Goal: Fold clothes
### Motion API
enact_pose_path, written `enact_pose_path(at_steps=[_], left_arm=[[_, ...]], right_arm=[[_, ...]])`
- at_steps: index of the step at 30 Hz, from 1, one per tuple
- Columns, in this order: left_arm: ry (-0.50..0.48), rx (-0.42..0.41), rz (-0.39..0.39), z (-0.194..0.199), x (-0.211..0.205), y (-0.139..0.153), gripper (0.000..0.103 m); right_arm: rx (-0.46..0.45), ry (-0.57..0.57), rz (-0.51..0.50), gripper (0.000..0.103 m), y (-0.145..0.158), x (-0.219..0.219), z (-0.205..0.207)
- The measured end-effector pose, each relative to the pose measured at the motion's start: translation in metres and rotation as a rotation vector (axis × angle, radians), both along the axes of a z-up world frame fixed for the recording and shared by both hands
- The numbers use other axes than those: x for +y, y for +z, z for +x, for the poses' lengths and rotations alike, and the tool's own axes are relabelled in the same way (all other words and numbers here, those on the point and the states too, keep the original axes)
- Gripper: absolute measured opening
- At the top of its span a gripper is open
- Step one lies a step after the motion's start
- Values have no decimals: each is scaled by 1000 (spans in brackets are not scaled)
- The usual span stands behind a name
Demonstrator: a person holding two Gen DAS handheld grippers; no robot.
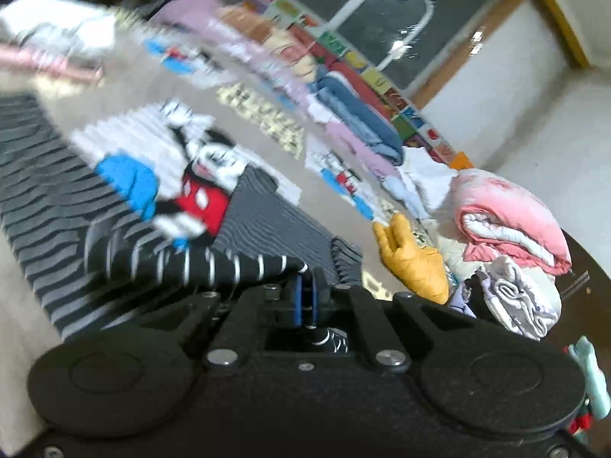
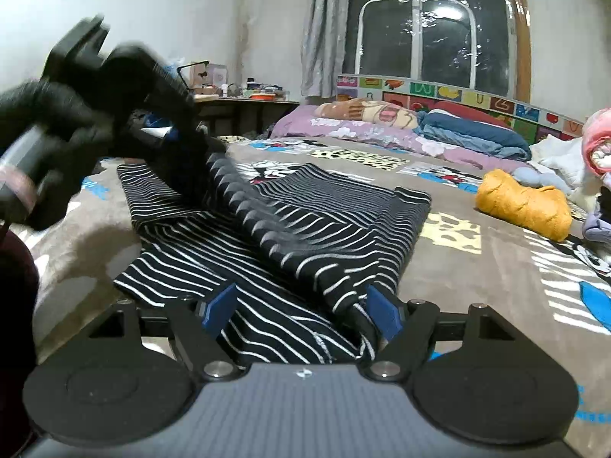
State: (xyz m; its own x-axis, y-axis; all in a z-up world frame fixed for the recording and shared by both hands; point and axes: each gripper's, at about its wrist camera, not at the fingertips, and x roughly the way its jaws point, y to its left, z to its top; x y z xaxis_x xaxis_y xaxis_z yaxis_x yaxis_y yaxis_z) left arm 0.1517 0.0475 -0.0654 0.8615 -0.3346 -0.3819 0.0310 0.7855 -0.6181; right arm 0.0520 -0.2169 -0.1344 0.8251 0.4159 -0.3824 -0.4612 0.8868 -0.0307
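Cartoon-print bed [image 2: 496, 274], left tool [image 1: 307, 286] tilted, clamped on striped garment [image 2: 305, 210]; right tool [image 2: 301, 309] apart

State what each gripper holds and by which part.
The left gripper is shut on a fold of the black-and-white striped garment at its edge. The right gripper is open, holding nothing, the garment lying between its fingers.

Indoor light is moderate and cool, glaring on the dark glass window [image 2: 439, 34]. The left wrist view smears with motion blur; both fisheye views bend at the edges.
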Motion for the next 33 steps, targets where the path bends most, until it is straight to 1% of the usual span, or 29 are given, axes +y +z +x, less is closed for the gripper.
enact_pose_path(at_steps=[2,6,7,10,13,16,18,20,21,24,25,27,28,29,30,32,33], left_arm=[[-3,-17,18,-1,1,3,2],[15,12,27,4,4,-9,2],[19,19,29,5,5,-12,2],[33,26,-6,6,12,-18,2],[20,8,7,6,10,-15,2],[-1,7,30,11,4,-14,2],[-7,39,54,17,1,-22,2],[1,66,57,17,0,-31,2],[5,79,59,17,0,-36,2],[15,109,21,11,4,-42,2],[21,125,7,9,5,-44,4],[37,141,-43,0,12,-44,18],[42,142,-75,-4,17,-43,36],[52,132,-107,-10,21,-41,50],[62,123,-140,-15,26,-40,52],[81,131,-202,-18,35,-39,52],[91,135,-233,-20,39,-39,52]], right_arm=[[0,4,-6,75,0,1,0],[-34,-5,19,75,5,-2,-4],[-38,-3,28,77,7,-3,-4],[32,43,-12,78,-1,5,2],[32,91,-67,78,-3,15,0],[43,101,-64,80,-3,16,2],[64,108,-71,83,-4,18,5],[94,118,-96,91,-7,23,9],[108,123,-111,93,-9,26,10],[101,142,-125,94,-8,28,7],[98,147,-120,94,-7,27,5],[81,151,-96,92,-1,24,1],[65,148,-81,91,4,22,-2],[43,143,-73,90,9,20,-2],[21,134,-73,90,11,20,-2],[-20,116,-73,90,16,21,-2],[-4,120,-65,90,15,20,4]])
